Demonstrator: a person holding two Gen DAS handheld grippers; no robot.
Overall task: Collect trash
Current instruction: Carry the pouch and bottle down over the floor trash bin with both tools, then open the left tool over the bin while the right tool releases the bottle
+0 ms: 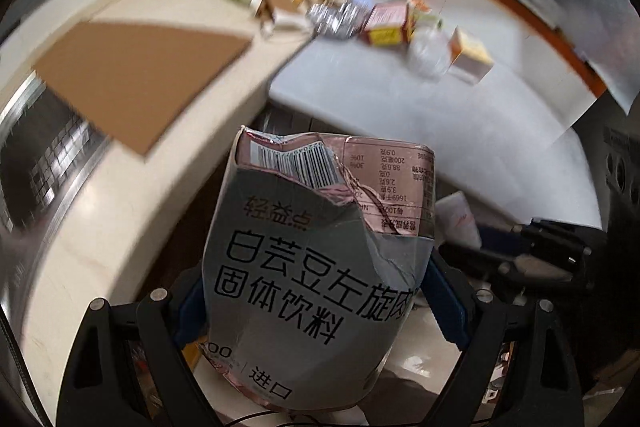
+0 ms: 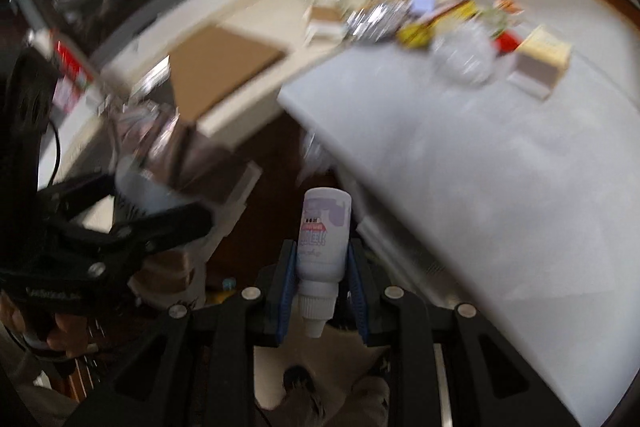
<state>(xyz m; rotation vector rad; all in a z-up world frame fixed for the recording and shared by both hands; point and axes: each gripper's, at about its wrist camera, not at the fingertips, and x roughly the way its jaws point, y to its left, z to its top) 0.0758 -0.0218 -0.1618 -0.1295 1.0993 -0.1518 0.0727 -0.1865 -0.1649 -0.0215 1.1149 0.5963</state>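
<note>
Left tongs [image 1: 316,303] clamped wide; right tongs [image 2: 322,291] clamped narrow, both angled down

Left wrist view: sits on the left gripper [image 1: 316,311], looks down and forward, very near the torn box [image 1: 316,267].
Right wrist view: sits on the right gripper [image 2: 322,291], looks down and forward.
Both see: the table [image 1: 460,123], brown cardboard sheet [image 1: 136,75], trash pile [image 1: 348,15] far back.

The near stretch of the white tabletop [image 2: 500,163] lies bare and passable. Its far end is blocked by a heap of crumpled wrappers and small cartons [image 1: 360,15]. A flat brown cardboard sheet [image 1: 136,75] covers the adjoining beige counter [image 1: 100,227].
</note>
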